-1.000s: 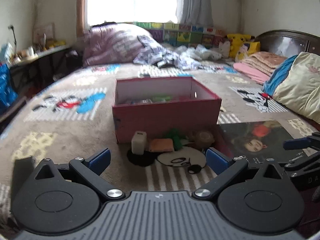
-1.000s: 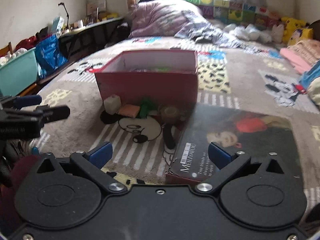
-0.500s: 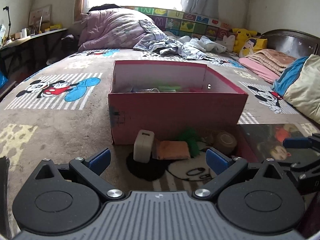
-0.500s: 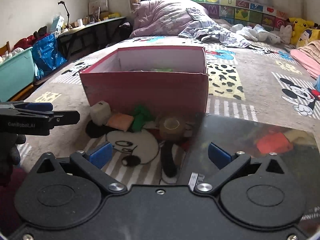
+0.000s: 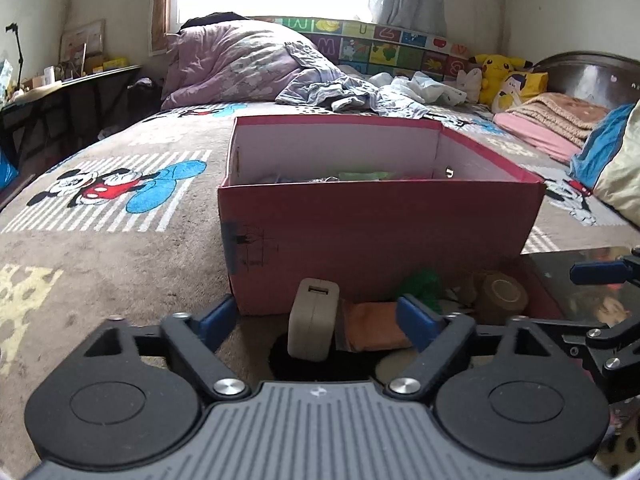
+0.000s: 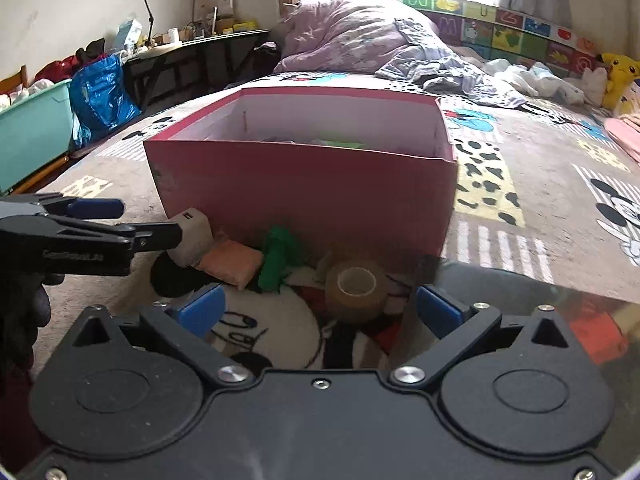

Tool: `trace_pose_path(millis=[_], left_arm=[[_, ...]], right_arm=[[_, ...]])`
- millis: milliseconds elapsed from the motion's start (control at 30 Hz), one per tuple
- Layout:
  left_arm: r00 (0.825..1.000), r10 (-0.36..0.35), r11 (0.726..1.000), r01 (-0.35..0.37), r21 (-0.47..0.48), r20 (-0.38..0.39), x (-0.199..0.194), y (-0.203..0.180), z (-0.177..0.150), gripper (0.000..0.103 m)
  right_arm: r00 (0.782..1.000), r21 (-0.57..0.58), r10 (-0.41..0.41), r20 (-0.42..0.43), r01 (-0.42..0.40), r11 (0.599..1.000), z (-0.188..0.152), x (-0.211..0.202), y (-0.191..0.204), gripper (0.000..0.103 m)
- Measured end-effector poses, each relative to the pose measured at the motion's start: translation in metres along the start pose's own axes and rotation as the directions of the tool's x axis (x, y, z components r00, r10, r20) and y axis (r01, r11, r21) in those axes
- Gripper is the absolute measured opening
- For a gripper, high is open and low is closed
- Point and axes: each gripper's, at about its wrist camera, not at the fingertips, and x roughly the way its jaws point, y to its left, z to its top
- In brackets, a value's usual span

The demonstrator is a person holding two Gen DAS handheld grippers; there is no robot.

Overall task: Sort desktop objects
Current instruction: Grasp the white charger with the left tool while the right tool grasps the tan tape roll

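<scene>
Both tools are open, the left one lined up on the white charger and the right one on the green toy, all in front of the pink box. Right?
Not quite. The right tool is lined up on the tape roll, not the green toy, as the right wrist view shows. The rest holds: both open, left tool on the white charger, before the pink box.

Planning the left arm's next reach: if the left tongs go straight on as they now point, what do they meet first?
Probably the grey charger block, standing between the open left tongs; just behind it is the pink box. Depth is uncertain.

Matt cardboard box (image 5: 380, 236), fuzzy blanket (image 5: 120, 264), seemingly glossy book (image 6: 560, 300)
</scene>
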Motion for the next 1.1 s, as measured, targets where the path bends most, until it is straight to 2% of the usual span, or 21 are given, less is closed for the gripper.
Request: trace_pose_path(millis=[33, 100, 267, 300, 467, 533, 800, 833, 967, 1100], left_arm=[[1.0, 0.002, 1.0, -0.002, 0.004, 0.0, 0.004, 0.0, 0.0, 0.073], [1.0, 0.005, 1.0, -0.005, 0.003, 0.004, 0.01, -0.001, -0.001, 0.07], [1.0, 0.013, 1.0, -0.013, 0.016, 0.005, 0.021, 0.0, -0.007, 0.045], [1.0, 0.01, 1.0, -0.011, 0.014, 0.008, 0.023, 0.001, -0.008, 0.043], [1.0, 0.008, 1.0, -0.008, 0.004, 0.022, 0.027, 0.004, -0.009, 0.04], [1.0, 0.004, 1.0, -0.004, 0.007, 0.02, 0.029, 0.004, -0.01, 0.04], [1.0, -0.029, 0.999, 0.029, -0.015, 0.009, 0.034, 0.005, -0.012, 0.04], [0.999, -0.032, 0.999, 0.032, -0.016, 0.009, 0.034, 0.005, -0.013, 0.034], [0.999, -0.039, 0.999, 0.039, -0.011, 0.011, 0.031, 0.004, -0.015, 0.03], [0.999, -0.046, 0.998, 0.046, -0.038, 0.006, 0.028, 0.006, -0.015, 0.03]], right_arm=[[1.0, -0.003, -0.003, 0.001, 0.003, 1.0, 0.001, 0.004, 0.0, 0.102], [1.0, -0.007, -0.004, 0.004, 0.004, 1.0, 0.002, 0.011, -0.001, 0.102], [1.0, -0.027, -0.016, 0.002, 0.016, 1.0, 0.004, 0.025, -0.003, 0.1], [1.0, -0.031, -0.018, 0.001, 0.018, 0.999, 0.004, 0.027, -0.003, 0.1], [1.0, -0.035, -0.014, -0.009, 0.013, 0.999, 0.003, 0.036, -0.006, 0.097], [1.0, -0.045, 0.003, -0.028, -0.005, 0.999, 0.002, 0.04, -0.005, 0.082], [0.994, -0.081, -0.043, -0.1, 0.035, 0.996, 0.009, 0.049, -0.003, 0.082], [0.993, -0.085, -0.052, -0.108, 0.043, 0.995, 0.01, 0.051, -0.004, 0.082], [0.99, -0.092, -0.061, -0.127, 0.05, 0.995, 0.012, 0.057, -0.007, 0.082], [0.988, -0.094, -0.074, -0.133, 0.062, 0.994, 0.011, 0.057, -0.009, 0.073]])
